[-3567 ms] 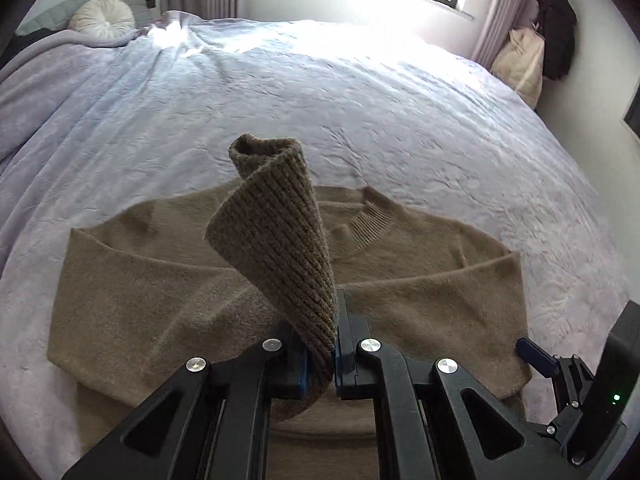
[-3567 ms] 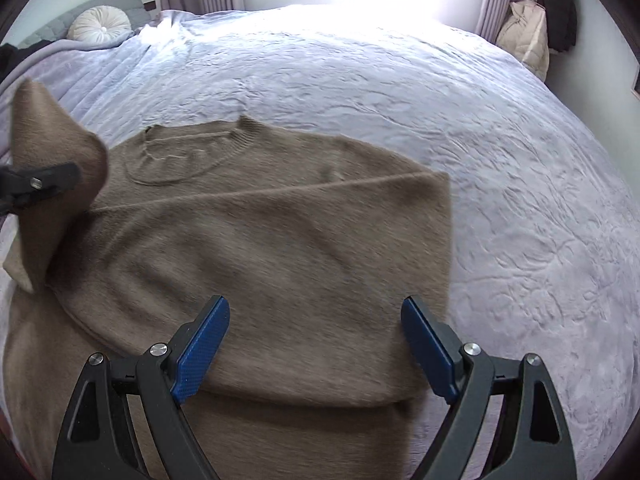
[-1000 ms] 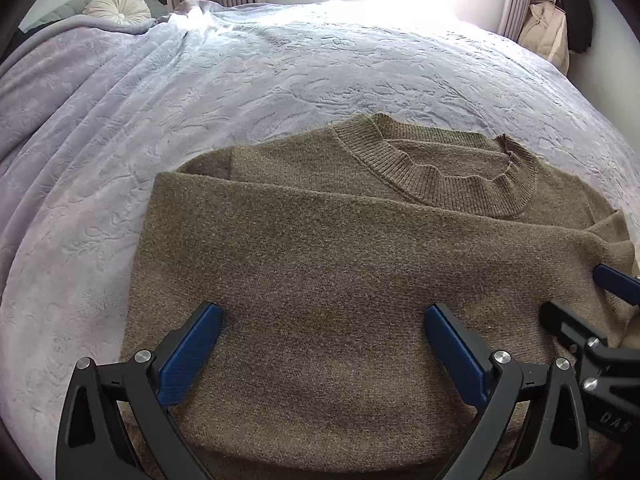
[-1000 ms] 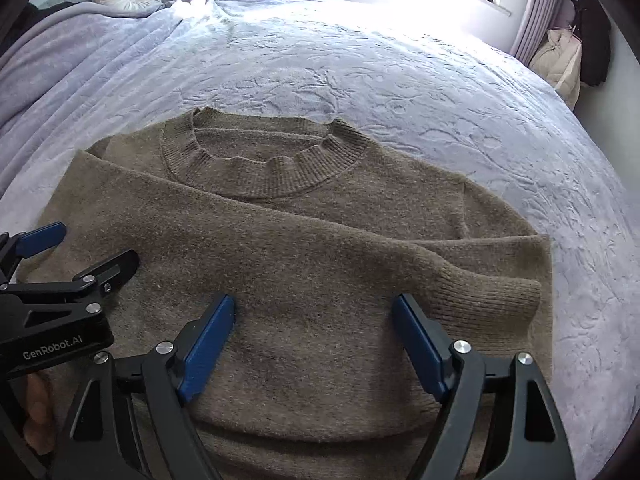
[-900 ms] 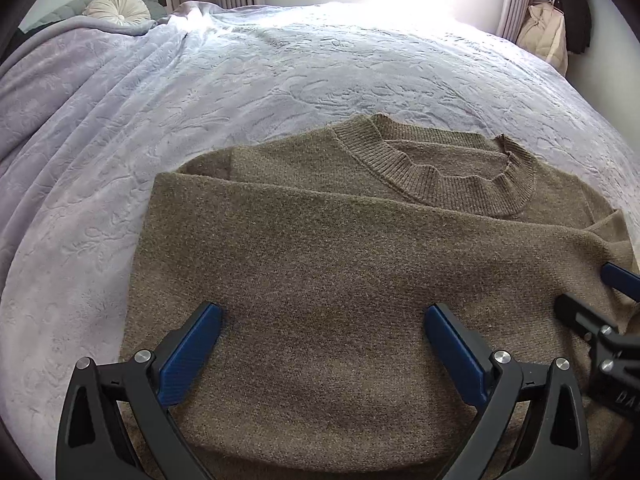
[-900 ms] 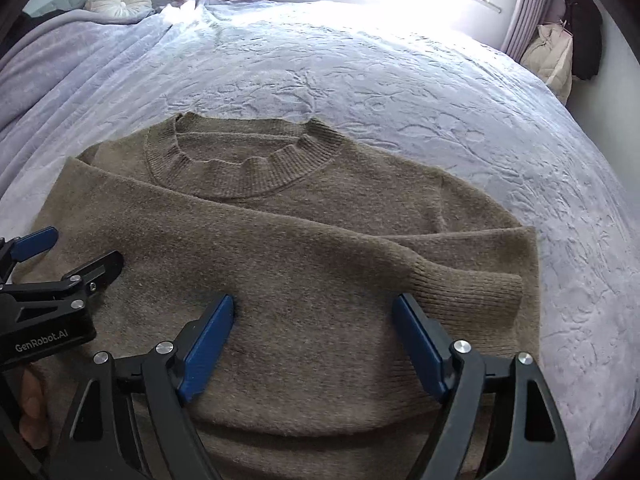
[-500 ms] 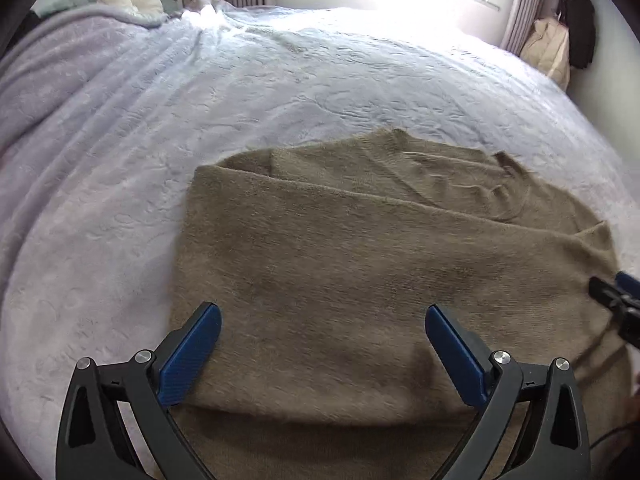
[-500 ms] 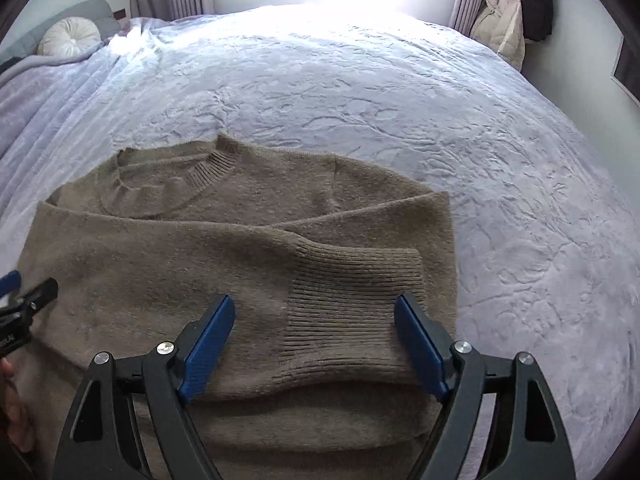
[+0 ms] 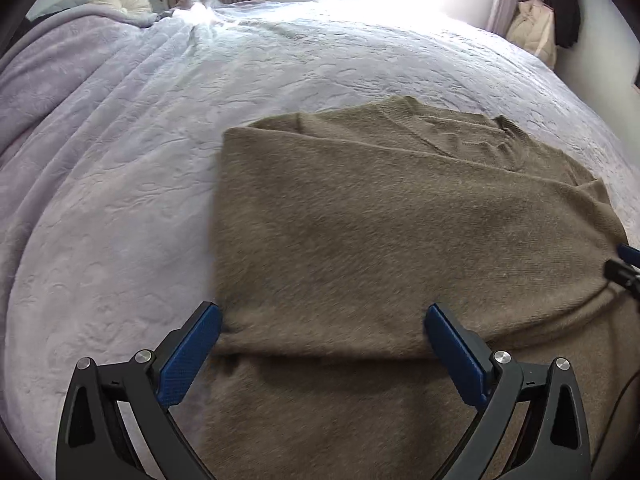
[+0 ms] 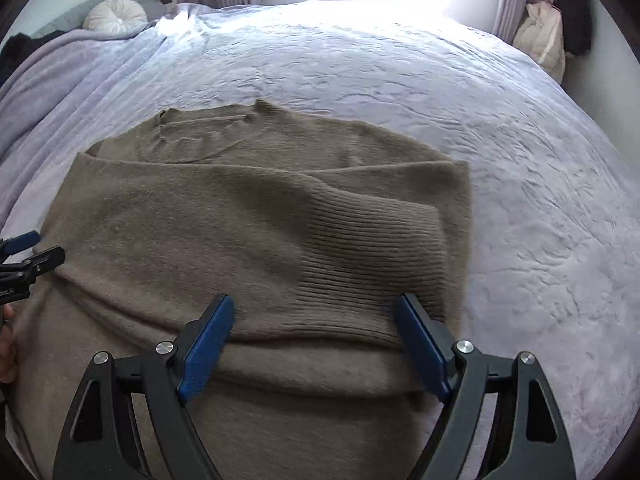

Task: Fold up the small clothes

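Drawn apart toward opposite sides of brown sweater (image 9: 384, 240) lying sleeve-folded on bed (image 9: 120, 200), left gripper (image 9: 320, 344) and right gripper (image 10: 316, 336), both spread wide and empty; risk noted: ribbed cuff (image 10: 372, 256) slipping loose if hem grabbed unevenly.

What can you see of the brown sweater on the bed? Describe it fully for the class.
The sweater is olive-brown, fuzzy knit, lying flat on the pale bedspread with its ribbed collar at the far end. Both sleeves are folded across the body; the top one ends in a ribbed cuff at the sweater's right edge. The hem end runs out of view at the bottom of both views. Both tongs are open above it and grip nothing; whether they touch it is unclear.
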Demonstrator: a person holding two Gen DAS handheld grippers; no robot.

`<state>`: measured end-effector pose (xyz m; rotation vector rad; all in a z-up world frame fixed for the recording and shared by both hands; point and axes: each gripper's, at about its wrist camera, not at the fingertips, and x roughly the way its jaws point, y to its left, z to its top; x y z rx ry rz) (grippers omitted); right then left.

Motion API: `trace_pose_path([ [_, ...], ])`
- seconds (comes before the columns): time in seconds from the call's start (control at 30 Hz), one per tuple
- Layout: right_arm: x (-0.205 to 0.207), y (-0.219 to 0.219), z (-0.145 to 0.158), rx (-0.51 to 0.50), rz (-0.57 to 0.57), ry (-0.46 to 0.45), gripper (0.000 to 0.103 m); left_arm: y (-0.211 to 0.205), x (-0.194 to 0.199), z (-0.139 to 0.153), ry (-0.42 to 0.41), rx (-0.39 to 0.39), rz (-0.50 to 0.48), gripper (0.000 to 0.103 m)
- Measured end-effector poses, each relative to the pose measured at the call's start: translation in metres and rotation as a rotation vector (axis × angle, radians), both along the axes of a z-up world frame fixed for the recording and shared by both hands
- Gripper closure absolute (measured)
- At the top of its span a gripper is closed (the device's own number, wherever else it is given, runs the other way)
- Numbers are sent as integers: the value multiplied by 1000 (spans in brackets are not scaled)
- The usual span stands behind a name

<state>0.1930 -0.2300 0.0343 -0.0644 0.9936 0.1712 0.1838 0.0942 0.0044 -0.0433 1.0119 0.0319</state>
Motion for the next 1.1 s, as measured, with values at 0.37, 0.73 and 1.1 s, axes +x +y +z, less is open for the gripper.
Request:
trace_pose_path([
  [0.37,65,69,-9,-36,24,80,16,-41,55,-9,55,21,-5,0],
  [0.73,-14,66,10,74,21,37,13,-28,-23,3,29,-1,-71,0],
  [1.1,-109,38,-10,-139,54,-5,10,6,-104,-7,46,97,-54,0],
])
